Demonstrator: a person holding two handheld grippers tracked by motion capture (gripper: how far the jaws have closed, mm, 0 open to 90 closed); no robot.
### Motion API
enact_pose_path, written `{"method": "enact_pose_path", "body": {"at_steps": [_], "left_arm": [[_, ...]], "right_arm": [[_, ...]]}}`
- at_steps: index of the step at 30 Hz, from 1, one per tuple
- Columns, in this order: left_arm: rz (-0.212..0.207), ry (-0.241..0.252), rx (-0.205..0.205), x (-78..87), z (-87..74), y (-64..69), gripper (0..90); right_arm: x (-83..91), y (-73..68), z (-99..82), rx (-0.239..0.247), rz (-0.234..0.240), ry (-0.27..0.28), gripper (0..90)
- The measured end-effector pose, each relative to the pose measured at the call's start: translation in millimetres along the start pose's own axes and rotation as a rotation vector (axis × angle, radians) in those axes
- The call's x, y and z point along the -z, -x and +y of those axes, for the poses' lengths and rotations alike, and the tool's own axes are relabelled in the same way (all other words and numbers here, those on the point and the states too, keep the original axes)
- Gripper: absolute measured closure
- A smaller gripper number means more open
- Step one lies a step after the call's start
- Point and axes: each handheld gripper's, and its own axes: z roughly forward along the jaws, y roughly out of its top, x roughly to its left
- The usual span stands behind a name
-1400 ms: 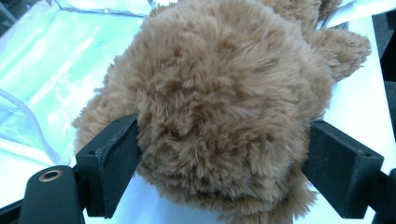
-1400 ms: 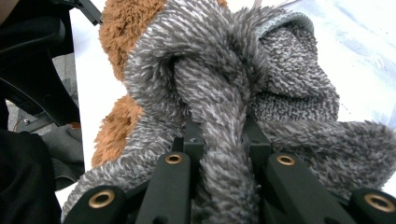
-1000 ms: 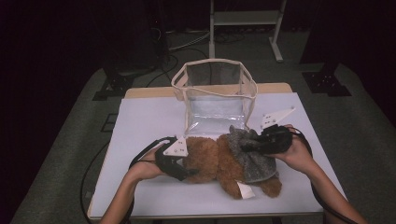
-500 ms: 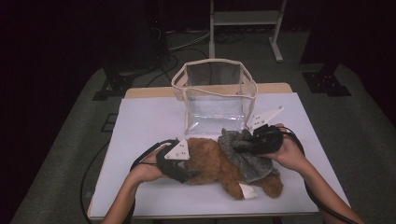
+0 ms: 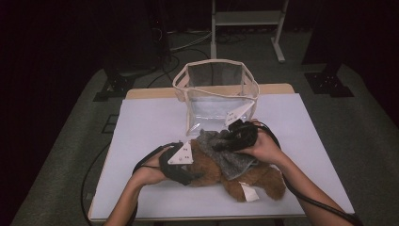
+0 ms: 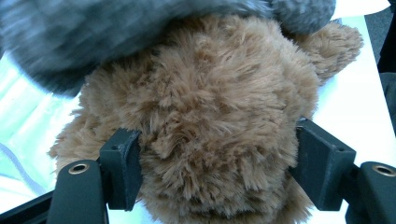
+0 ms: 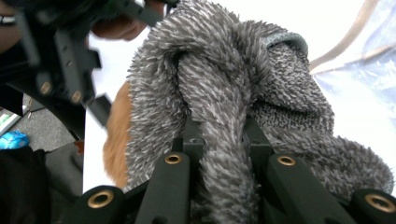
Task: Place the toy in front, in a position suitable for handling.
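Forearms enter the high view from the six o'clock edge, one on each side of a brown teddy bear (image 5: 211, 167) lying on the white bench (image 5: 141, 122).

Left hand (image 5: 149, 170): low on the bench at the bear's nine o'clock side, wrist roughly level, its claw pointing toward three o'clock. Left claw (image 5: 188, 176): partly spread, with the bear's furry head between the jaws; the jaws have just been closing a little. In the left gripper view the left claw (image 6: 217, 175) presses both pads into the fur, so the head is pinched.

Right hand (image 5: 263, 147): raised over the bear's body from the three o'clock side, wrist bent, its claw pointing toward nine o'clock. Right claw (image 5: 217, 147): pressed nearly together on a fold of a grey knitted garment (image 5: 230, 157) that drapes over the bear's middle. In the right gripper view the right claw (image 7: 219, 140) nips a thick ridge of that cloth between the pads.

A clear bag with beige trim (image 5: 216, 92) stands open at the bear's twelve o'clock, near it.

The high view gives the bear's legs and a white tag (image 5: 248, 192) toward five o'clock. The right gripper view shows the other gripper at its ten o'clock.
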Motion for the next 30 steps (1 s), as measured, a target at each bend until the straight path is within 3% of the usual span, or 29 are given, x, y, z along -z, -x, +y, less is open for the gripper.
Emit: {"method": "enact_pose_path", "body": {"at_steps": [7,12,17,22,27,30], "left_arm": [[0.002,-0.006,-0.022,0.4,0.4,3.4,27.3],[-0.002,-0.005,-0.027,2.1,-3.8,2.6,27.2],[-0.002,0.008,0.008,3.5,-6.9,-2.5,26.7],[-0.002,0.03,0.056,1.5,-7.1,-8.8,26.8],[0.012,0.033,0.092,-1.2,-4.4,-16.0,27.0],[0.033,0.035,0.122,-1.9,-3.0,-23.5,27.3]], "right_arm": [[-27.3,14.5,27.3,-0.032,0.008,-0.033,75.7],[-39.6,22.3,31.2,-0.054,0.015,-0.06,75.6],[-24.9,19.8,20.9,-0.04,-0.016,-0.064,75.7],[1.6,12.5,0.2,-0.034,-0.054,-0.07,75.8],[22.0,-4.6,-19.2,-0.031,-0.061,-0.044,75.7],[28.9,-18.6,-22.7,-0.001,-0.05,-0.016,75.7]]}}
